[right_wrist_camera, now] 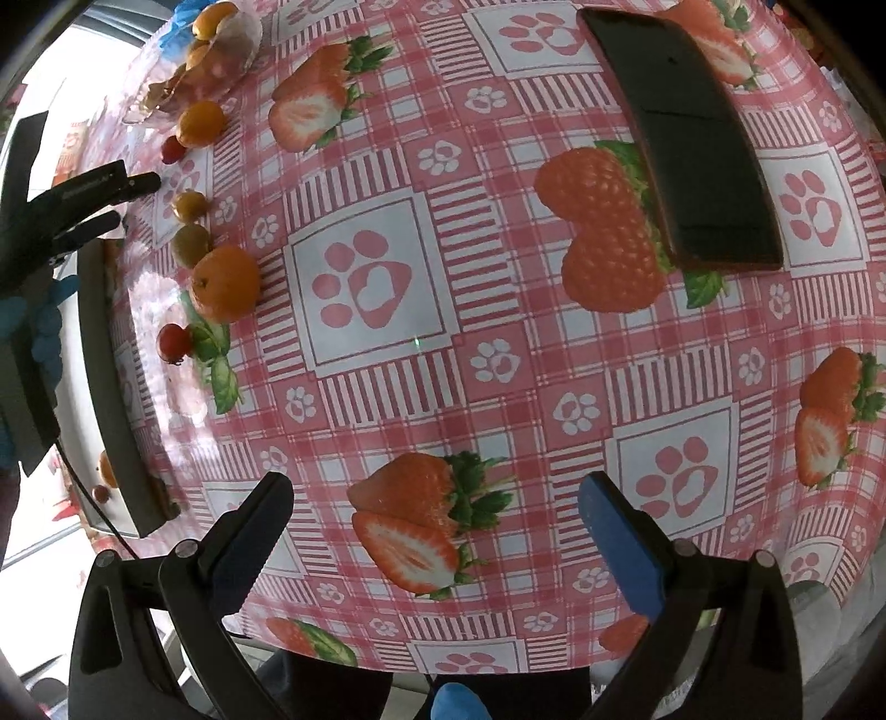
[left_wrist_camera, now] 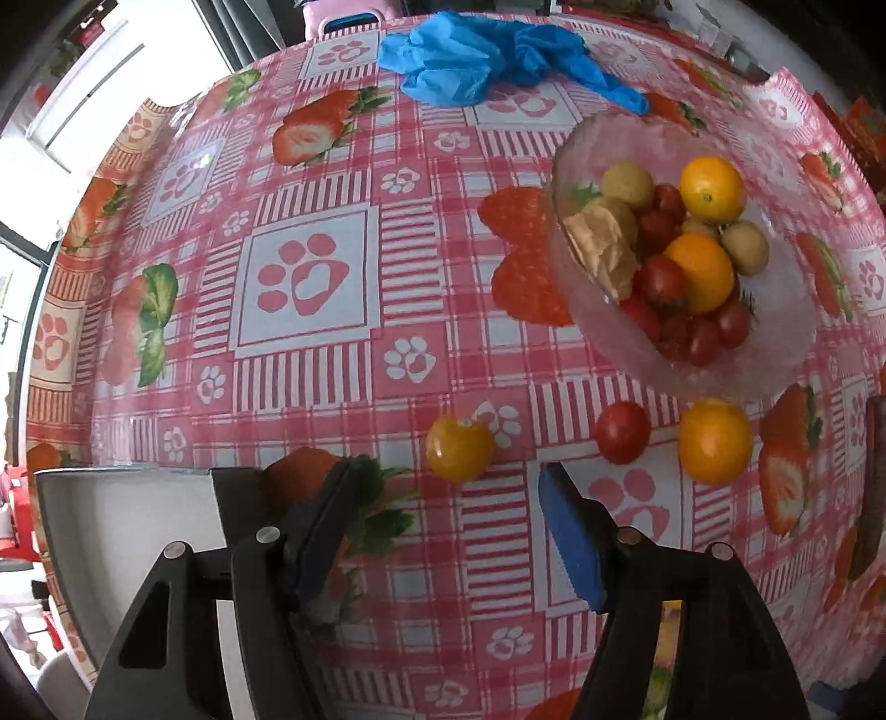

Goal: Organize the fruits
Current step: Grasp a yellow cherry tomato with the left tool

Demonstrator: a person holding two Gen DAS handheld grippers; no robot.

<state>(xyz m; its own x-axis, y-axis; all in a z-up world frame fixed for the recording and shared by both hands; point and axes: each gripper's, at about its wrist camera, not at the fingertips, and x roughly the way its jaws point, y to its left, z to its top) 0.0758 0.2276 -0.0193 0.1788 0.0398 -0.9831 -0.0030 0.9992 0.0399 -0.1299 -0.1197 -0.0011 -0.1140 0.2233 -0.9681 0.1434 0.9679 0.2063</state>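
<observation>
A clear glass bowl (left_wrist_camera: 609, 327) at the right holds oranges, cherry tomatoes and pale round fruits. On the cloth before it lie a small yellow-orange fruit (left_wrist_camera: 459, 447), a red tomato (left_wrist_camera: 622, 432) and an orange (left_wrist_camera: 714, 442). My left gripper (left_wrist_camera: 448, 487) is open and empty, just short of the yellow-orange fruit. My right gripper (right_wrist_camera: 437, 493) is open and empty over bare cloth. In the right wrist view an orange (right_wrist_camera: 224, 282), a green fruit (right_wrist_camera: 191, 243), a red tomato (right_wrist_camera: 174, 340) and other fruits lie along the left edge, with the bowl (right_wrist_camera: 221, 50) far off.
A blue crumpled glove (left_wrist_camera: 470, 55) lies at the far side of the table. A dark phone (right_wrist_camera: 692, 133) lies at the upper right in the right wrist view. A grey tray edge (right_wrist_camera: 111, 387) sits at the table's left side; it also shows in the left wrist view (left_wrist_camera: 127, 531).
</observation>
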